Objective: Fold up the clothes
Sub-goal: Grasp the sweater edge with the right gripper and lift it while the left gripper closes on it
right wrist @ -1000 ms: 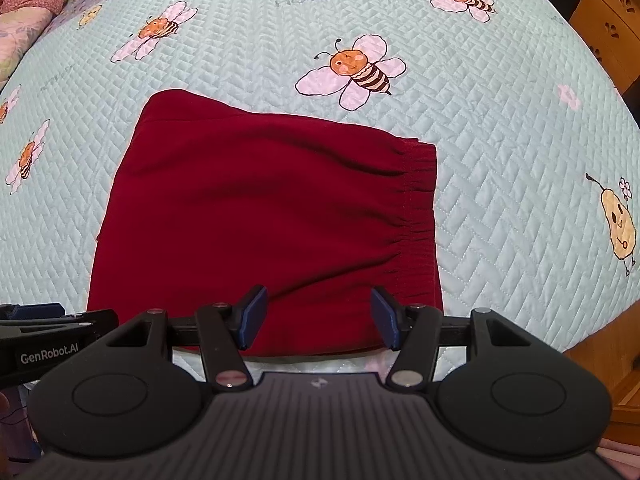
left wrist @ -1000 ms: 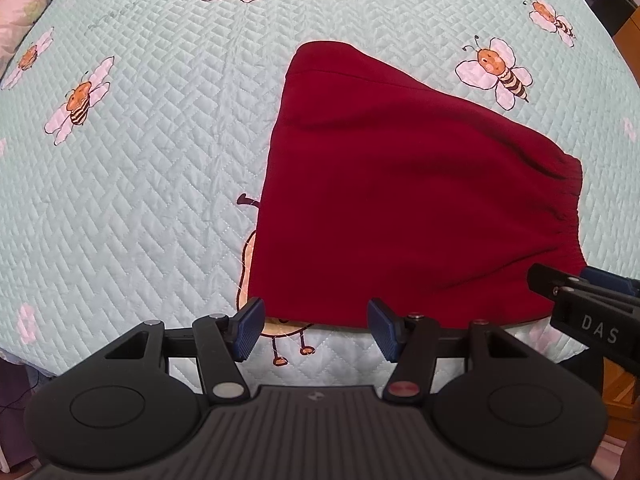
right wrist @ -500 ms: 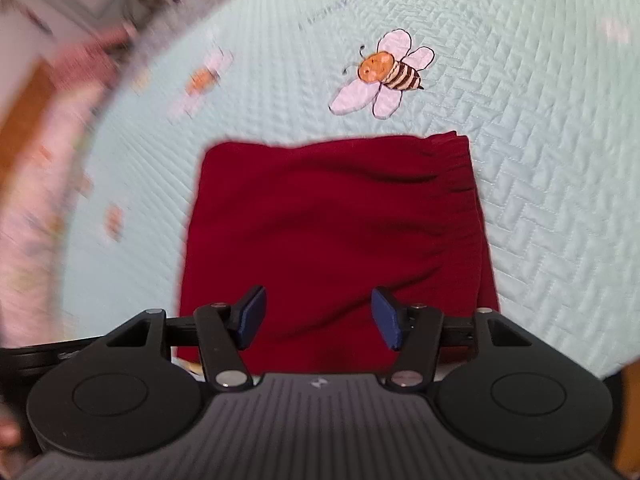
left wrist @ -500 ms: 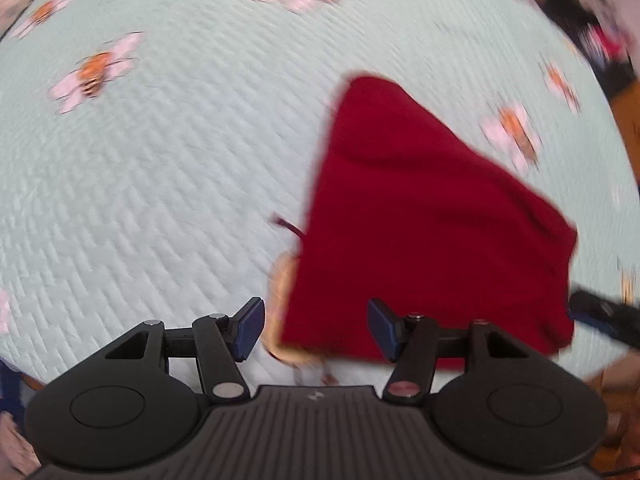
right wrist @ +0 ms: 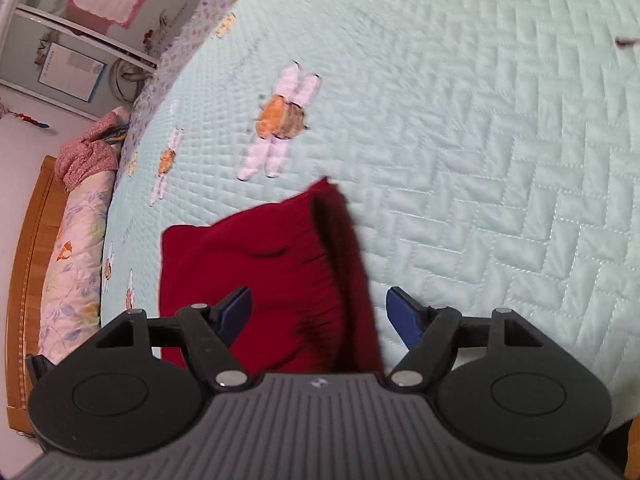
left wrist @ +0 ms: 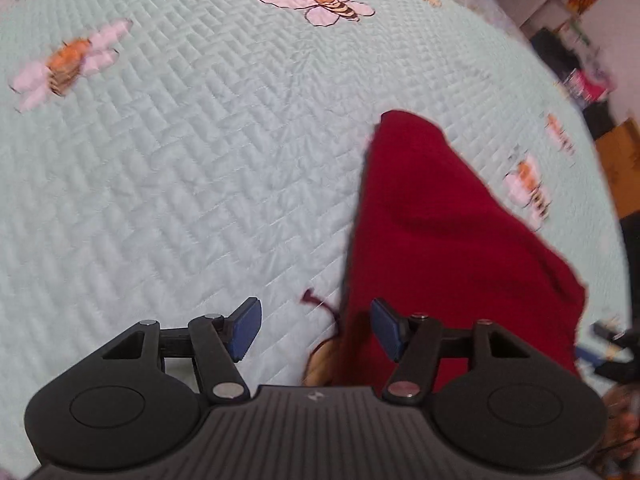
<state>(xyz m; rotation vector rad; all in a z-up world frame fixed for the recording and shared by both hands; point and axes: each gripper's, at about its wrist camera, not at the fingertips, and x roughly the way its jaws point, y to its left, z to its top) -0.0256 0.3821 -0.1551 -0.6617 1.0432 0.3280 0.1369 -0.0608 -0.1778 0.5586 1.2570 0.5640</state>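
Observation:
A dark red folded garment lies flat on the pale green quilted bedspread; it also shows in the right wrist view with its gathered elastic waistband on the right side. My left gripper is open and empty, at the garment's left edge, beside a red drawstring. My right gripper is open and empty, straddling the waistband edge. The right gripper's tip shows at the far right of the left wrist view.
The bedspread has printed bees. A floral pillow and wooden headboard lie at the left of the right wrist view. A wooden dresser and clutter stand past the bed's right side.
Both grippers have swung apart: the left view turned left so the garment slid right, the right view turned right over the waistband edge. Both stay open; the garment has not moved.

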